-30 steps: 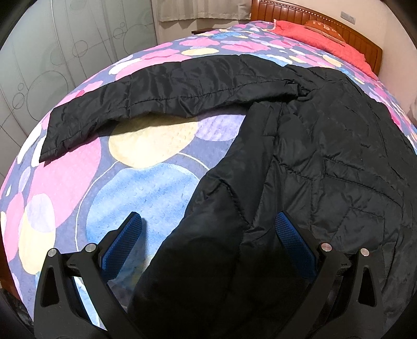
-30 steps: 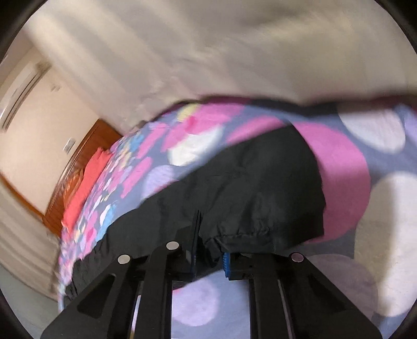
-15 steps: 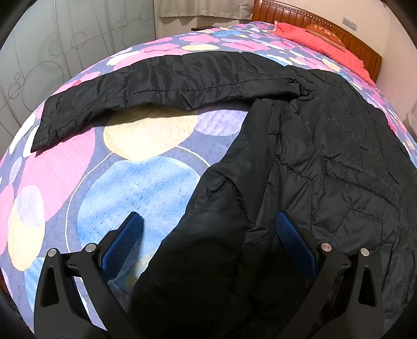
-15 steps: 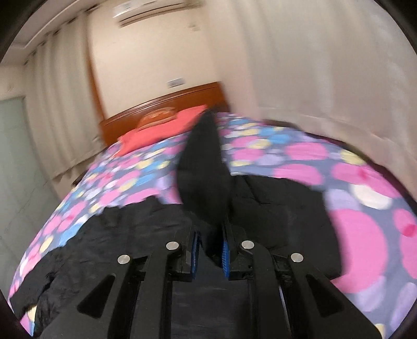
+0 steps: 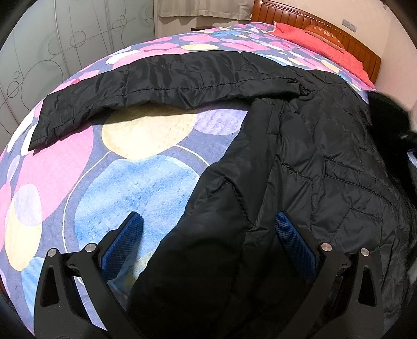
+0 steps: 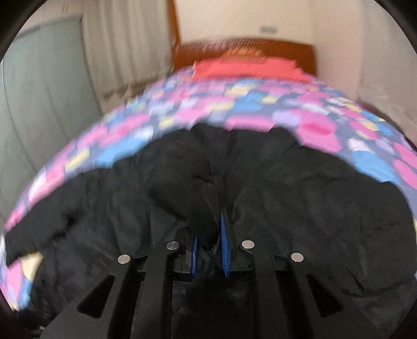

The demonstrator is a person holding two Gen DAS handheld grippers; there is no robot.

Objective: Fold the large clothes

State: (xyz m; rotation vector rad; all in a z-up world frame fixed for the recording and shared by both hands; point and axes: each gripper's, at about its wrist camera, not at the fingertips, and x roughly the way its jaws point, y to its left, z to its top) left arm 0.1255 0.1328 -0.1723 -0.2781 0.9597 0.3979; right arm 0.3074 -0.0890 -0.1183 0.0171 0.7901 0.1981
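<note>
A black quilted jacket [image 5: 312, 156] lies spread on the bed. One sleeve [image 5: 156, 83] is stretched out to the left. My left gripper [image 5: 208, 229] hovers open over the jacket's near edge, one blue pad over the bedspread and the other over the fabric. In the blurred right wrist view my right gripper [image 6: 209, 229] is shut on a bunch of the jacket's other sleeve [image 6: 182, 177], held up over the jacket body [image 6: 299, 203]. A dark blurred shape [image 5: 385, 117] shows at the right edge of the left wrist view.
The bed has a bedspread [image 5: 117, 182] with pink, blue and yellow circles. A red pillow [image 5: 320, 44] and a wooden headboard [image 5: 299, 15] are at the far end. A frosted wardrobe door [image 5: 52, 52] stands to the left, curtains and walls around.
My right gripper has swung with the sleeve from the bed's side to above the jacket body, rolling as it went. The left gripper stayed put. A dark shape has entered the left view's right edge.
</note>
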